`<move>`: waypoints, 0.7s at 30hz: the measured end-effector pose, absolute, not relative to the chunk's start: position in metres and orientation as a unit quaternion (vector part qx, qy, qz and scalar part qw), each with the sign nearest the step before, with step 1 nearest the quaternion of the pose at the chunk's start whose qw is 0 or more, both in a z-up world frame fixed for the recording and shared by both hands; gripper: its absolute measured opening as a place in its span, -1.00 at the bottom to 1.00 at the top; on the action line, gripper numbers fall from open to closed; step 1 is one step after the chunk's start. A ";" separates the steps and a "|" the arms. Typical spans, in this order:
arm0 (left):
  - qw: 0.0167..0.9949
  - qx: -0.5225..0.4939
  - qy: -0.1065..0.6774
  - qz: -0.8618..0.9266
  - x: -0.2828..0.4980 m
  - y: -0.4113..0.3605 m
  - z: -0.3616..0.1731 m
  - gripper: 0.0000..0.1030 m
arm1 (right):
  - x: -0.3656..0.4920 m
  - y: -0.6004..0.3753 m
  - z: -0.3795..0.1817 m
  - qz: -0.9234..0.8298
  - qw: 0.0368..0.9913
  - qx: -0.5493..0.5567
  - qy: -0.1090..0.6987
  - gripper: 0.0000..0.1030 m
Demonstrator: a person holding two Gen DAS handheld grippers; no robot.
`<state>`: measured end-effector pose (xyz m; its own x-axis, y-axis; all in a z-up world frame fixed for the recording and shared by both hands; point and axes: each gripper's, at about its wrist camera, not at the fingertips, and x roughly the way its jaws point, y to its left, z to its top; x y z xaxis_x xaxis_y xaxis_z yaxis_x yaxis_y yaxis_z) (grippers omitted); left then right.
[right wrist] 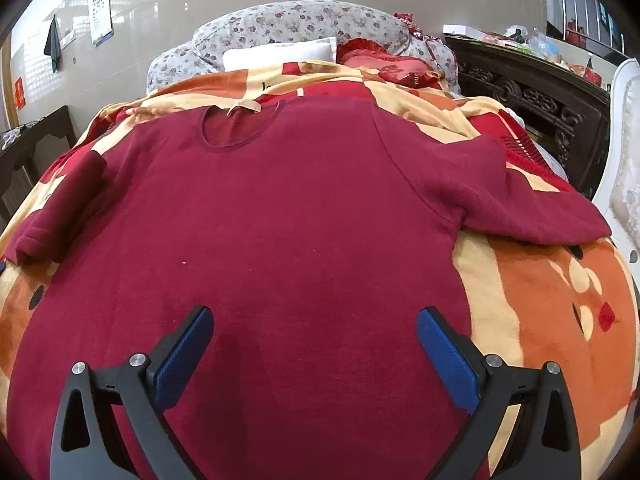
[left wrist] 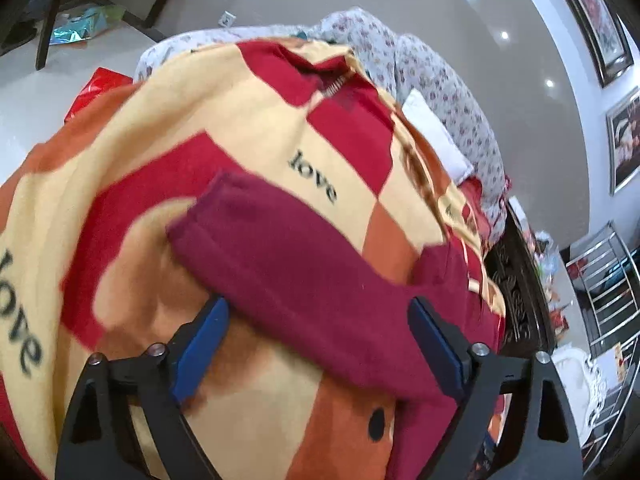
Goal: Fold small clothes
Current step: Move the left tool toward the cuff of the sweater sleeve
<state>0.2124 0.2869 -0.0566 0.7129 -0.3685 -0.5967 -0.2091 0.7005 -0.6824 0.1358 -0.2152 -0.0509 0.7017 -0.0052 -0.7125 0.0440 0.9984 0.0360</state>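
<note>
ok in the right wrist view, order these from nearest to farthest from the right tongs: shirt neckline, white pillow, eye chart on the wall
1. The neckline of the maroon shirt, straight ahead of the open right tongs and a little left.
2. The white pillow, beyond the shirt at the head of the bed.
3. The eye chart, on the wall far back on the left.

One maroon shirt with two sleeves, spread on one patterned blanket. Behind the shirt's collar: one white pillow, one red cushion, one floral quilt. Two claws, left claw and right claw, two blue fingers each.
</note>
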 end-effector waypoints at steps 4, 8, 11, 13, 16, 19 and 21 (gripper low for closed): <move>0.842 -0.401 0.359 -0.028 0.219 0.301 -0.063 0.45 | 0.136 -0.213 -0.051 -0.015 0.922 0.019 0.386 1.00; 0.852 -0.385 0.354 -0.008 0.216 0.299 -0.066 0.31 | 0.136 -0.213 -0.050 -0.018 0.923 0.019 0.384 1.00; 0.863 -0.357 0.357 0.014 0.218 0.294 -0.066 0.30 | 0.136 -0.214 -0.050 -0.017 0.922 0.018 0.385 1.00; 0.861 -0.362 0.357 0.034 0.220 0.297 -0.069 0.30 | 0.136 -0.214 -0.051 -0.016 0.922 0.017 0.387 1.00; 0.854 -0.381 0.351 0.044 0.223 0.305 -0.075 0.30 | 0.136 -0.214 -0.051 -0.016 0.922 0.017 0.387 1.00; 0.847 -0.390 0.358 0.033 0.220 0.305 -0.075 0.30 | 0.136 -0.214 -0.051 -0.016 0.922 0.018 0.387 1.00; 0.856 -0.369 0.362 0.022 0.216 0.293 -0.069 0.32 | 0.136 -0.214 -0.051 -0.017 0.922 0.019 0.387 1.00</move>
<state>0.2160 0.2934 -0.0690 0.7364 -0.2300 -0.6363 -0.3043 0.7274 -0.6151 0.1364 -0.2143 -0.0509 0.7000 -0.0168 -0.7139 0.0467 0.9987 0.0223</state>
